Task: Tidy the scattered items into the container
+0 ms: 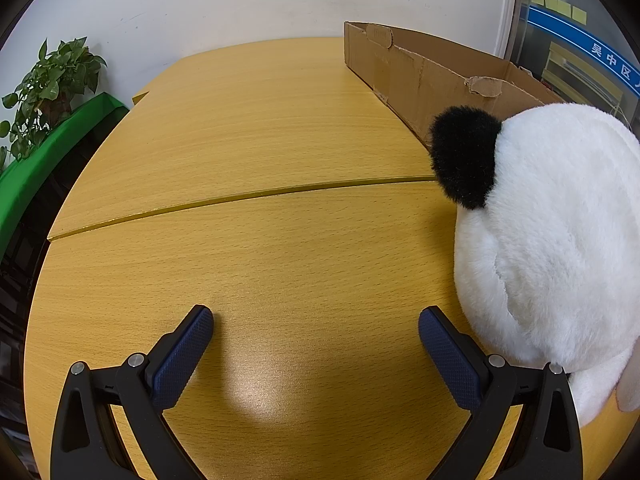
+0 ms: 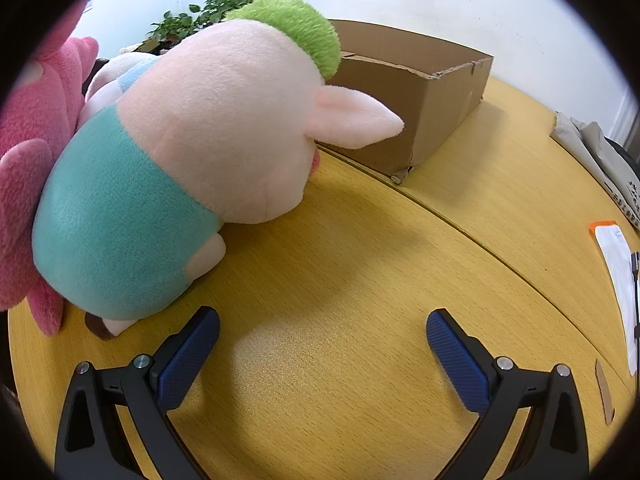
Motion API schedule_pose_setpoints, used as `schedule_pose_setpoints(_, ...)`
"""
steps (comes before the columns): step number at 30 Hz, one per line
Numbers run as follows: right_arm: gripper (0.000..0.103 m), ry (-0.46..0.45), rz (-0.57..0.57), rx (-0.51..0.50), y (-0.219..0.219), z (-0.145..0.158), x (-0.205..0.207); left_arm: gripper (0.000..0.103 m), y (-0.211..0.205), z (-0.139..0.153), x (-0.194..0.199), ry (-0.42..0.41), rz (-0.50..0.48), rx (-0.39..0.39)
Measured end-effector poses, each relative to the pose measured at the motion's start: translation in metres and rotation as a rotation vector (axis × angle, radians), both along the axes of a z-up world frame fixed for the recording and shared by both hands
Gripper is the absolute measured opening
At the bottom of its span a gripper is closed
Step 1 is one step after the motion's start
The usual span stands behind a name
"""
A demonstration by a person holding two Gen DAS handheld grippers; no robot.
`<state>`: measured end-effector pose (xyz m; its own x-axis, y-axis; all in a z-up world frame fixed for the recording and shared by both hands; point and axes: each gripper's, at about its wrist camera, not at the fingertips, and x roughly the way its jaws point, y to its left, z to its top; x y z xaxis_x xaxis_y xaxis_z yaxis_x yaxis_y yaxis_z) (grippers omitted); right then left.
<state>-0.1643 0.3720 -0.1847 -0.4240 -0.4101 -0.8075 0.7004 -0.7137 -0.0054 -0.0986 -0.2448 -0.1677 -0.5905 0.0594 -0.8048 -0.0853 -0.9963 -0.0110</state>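
In the left wrist view a white plush toy with a black ear (image 1: 560, 232) lies on the yellow wooden table (image 1: 260, 128), just right of my left gripper (image 1: 316, 320), which is open and holds nothing. An open cardboard box (image 1: 420, 72) stands behind the plush. In the right wrist view a pale pink pig plush with a teal shirt and green hair (image 2: 192, 152) lies left of my right gripper (image 2: 323, 322), open over bare table. A pink plush (image 2: 28, 168) presses against the pig's left side. The cardboard box (image 2: 420, 96) stands behind them.
A potted plant (image 1: 48, 88) and a green ledge (image 1: 60, 136) lie off the table's far left. White paper with an orange edge (image 2: 616, 280) and a grey bag (image 2: 592, 152) sit at the table's right. A seam (image 1: 240, 200) runs across the tabletop.
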Motion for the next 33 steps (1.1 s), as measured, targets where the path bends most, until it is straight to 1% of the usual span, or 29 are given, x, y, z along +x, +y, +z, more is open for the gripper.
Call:
schedule_pose_setpoints(2, 0.103, 0.0, -0.029, -0.001, -0.002, 0.0, 0.0, 0.103, 0.0, 0.0, -0.001, 0.0, 0.005, 0.001)
schedule_pose_setpoints(6, 0.103, 0.003, -0.135, 0.002, -0.008, -0.001, 0.006, 0.103, 0.005, 0.0, 0.006, -0.007, 0.048, -0.002)
schedule_pose_setpoints(9, 0.103, 0.002, -0.259, 0.003, -0.006, -0.001, 0.02, 0.103, 0.012, 0.001, 0.023, -0.006, 0.069, -0.005)
schedule_pose_setpoints(12, 0.103, -0.005, -0.324, 0.007, -0.006, 0.0, 0.042, 0.103, 0.021, 0.012, 0.056, 0.059, 0.116, -0.014)
schedule_pose_setpoints(15, 0.103, -0.001, -0.345, 0.02, -0.008, 0.001, 0.073, 0.103, 0.033, 0.037, 0.093, 0.149, 0.158, 0.002)
schedule_pose_setpoints(16, 0.103, 0.021, -0.36, 0.028, -0.008, 0.002, 0.082, 0.103, 0.038, 0.048, 0.105, 0.183, 0.168, 0.015)
schedule_pose_setpoints(18, 0.103, 0.094, -0.425, 0.037, -0.011, 0.009, 0.107, 0.103, 0.054, 0.073, 0.131, 0.255, 0.174, 0.042)
schedule_pose_setpoints(19, 0.103, 0.111, -0.451, 0.023, -0.012, 0.014, 0.118, 0.103, 0.064, 0.085, 0.143, 0.289, 0.169, 0.049)
schedule_pose_setpoints(21, 0.103, 0.146, -0.493, -0.046, -0.013, 0.034, 0.144, 0.103, 0.09, 0.106, 0.164, 0.35, 0.147, 0.048)
schedule_pose_setpoints(24, 0.103, 0.227, -0.514, -0.144, -0.02, 0.071, 0.181, 0.103, 0.128, 0.126, 0.186, 0.412, 0.062, 0.054)
schedule_pose_setpoints(26, 0.103, 0.284, -0.524, -0.171, -0.026, 0.092, 0.199, 0.103, 0.154, 0.131, 0.198, 0.418, -0.012, 0.084)
schedule_pose_setpoints(28, 0.103, 0.32, -0.545, -0.189, -0.032, 0.11, 0.218, 0.103, 0.168, 0.132, 0.197, 0.416, -0.07, 0.11)
schedule_pose_setpoints(31, 0.103, 0.324, -0.57, -0.239, -0.041, 0.126, 0.23, 0.103, 0.194, 0.132, 0.205, 0.413, -0.128, 0.135)
schedule_pose_setpoints(33, 0.103, 0.315, -0.58, -0.257, -0.048, 0.129, 0.233, 0.103, 0.204, 0.133, 0.209, 0.407, -0.153, 0.164)
